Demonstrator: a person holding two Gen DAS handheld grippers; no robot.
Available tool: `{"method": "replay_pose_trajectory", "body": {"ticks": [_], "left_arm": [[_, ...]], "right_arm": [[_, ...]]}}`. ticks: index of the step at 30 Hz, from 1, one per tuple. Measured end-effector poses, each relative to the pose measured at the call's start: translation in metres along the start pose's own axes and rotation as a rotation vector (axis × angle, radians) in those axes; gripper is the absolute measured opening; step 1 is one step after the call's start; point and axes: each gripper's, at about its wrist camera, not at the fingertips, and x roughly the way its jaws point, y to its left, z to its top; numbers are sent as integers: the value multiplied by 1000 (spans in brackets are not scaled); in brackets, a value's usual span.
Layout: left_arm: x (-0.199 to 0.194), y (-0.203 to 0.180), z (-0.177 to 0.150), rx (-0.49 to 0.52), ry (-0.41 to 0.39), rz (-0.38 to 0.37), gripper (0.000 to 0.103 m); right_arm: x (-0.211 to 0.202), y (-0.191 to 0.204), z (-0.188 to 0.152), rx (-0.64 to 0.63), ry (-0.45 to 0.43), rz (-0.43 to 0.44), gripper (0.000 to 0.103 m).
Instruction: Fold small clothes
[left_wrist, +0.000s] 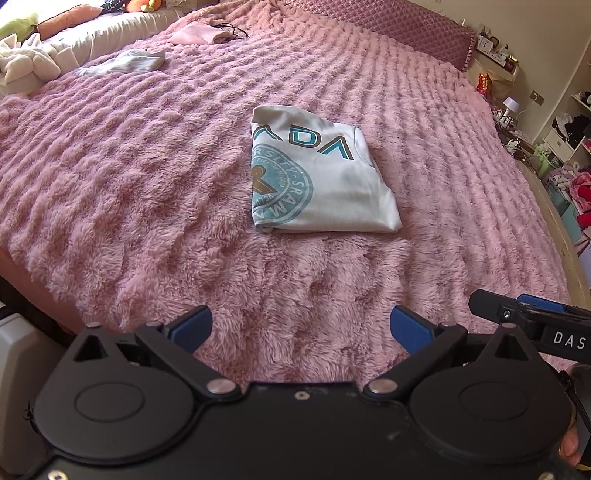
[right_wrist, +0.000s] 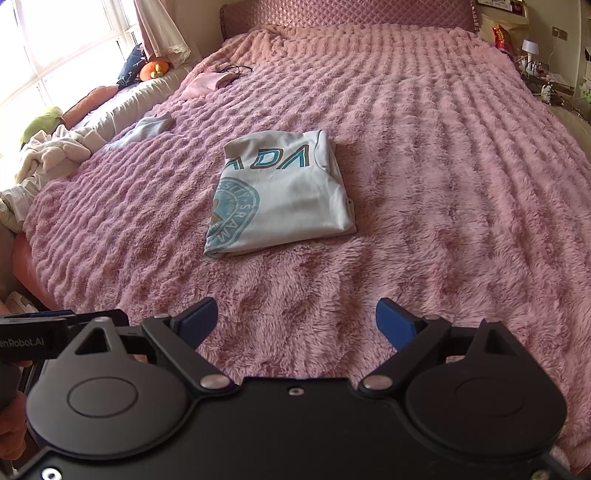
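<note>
You are looking across a pink ribbed plush blanket that covers the whole bed, with a quilted mauve headboard at its far end. Along the window side you see a heap of crumpled cream fabric, a green cushion, a dark blue patterned pillow and an orange plush toy. A black cable lies on the blanket near the far corner. On the opposite side you find a small white lamp and a red snack packet, with shelves of clutter beyond.
</note>
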Motion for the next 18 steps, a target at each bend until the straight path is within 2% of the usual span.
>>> {"method": "replay_pose_trajectory", "body": {"ticks": [18], "left_arm": [[1, 1, 0, -2, 5, 10, 103]], "right_arm": [[4, 1, -2, 6, 5, -5, 93]]}}
